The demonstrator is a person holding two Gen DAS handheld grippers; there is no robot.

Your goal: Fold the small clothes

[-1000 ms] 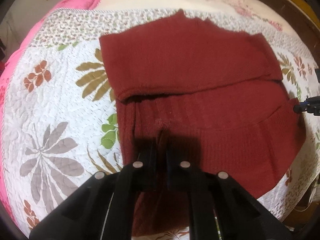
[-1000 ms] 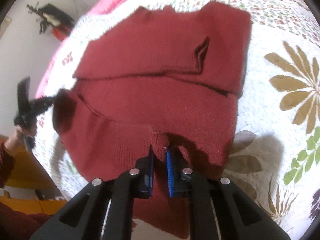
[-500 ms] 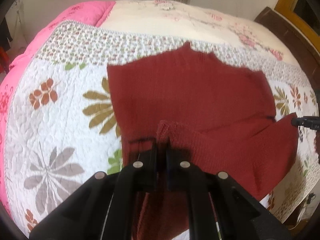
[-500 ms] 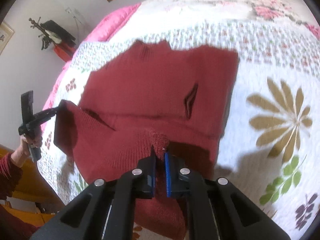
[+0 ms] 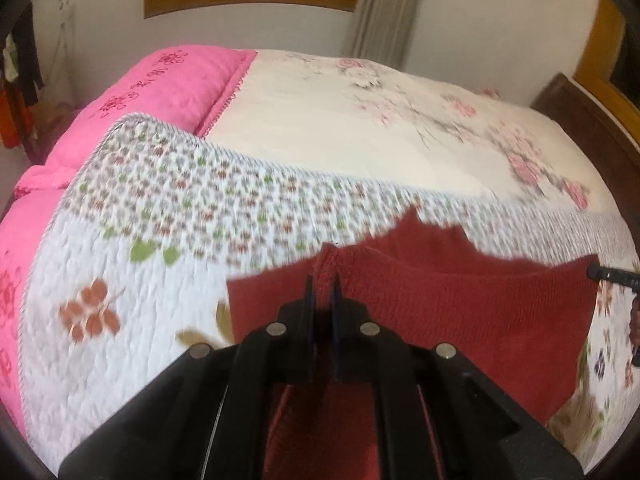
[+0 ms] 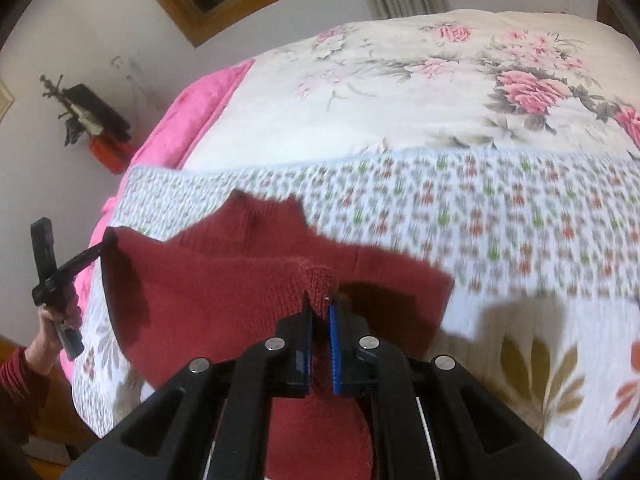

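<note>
Raised since half a second ago, the near hem of the red sweater (image 5: 460,312) now hangs over its body toward the collar, which lies near the quilt's (image 5: 132,280) far edge. Left gripper (image 5: 321,280) and right gripper (image 6: 320,304) each pinch a hem corner, fingers pressed onto knit.
</note>
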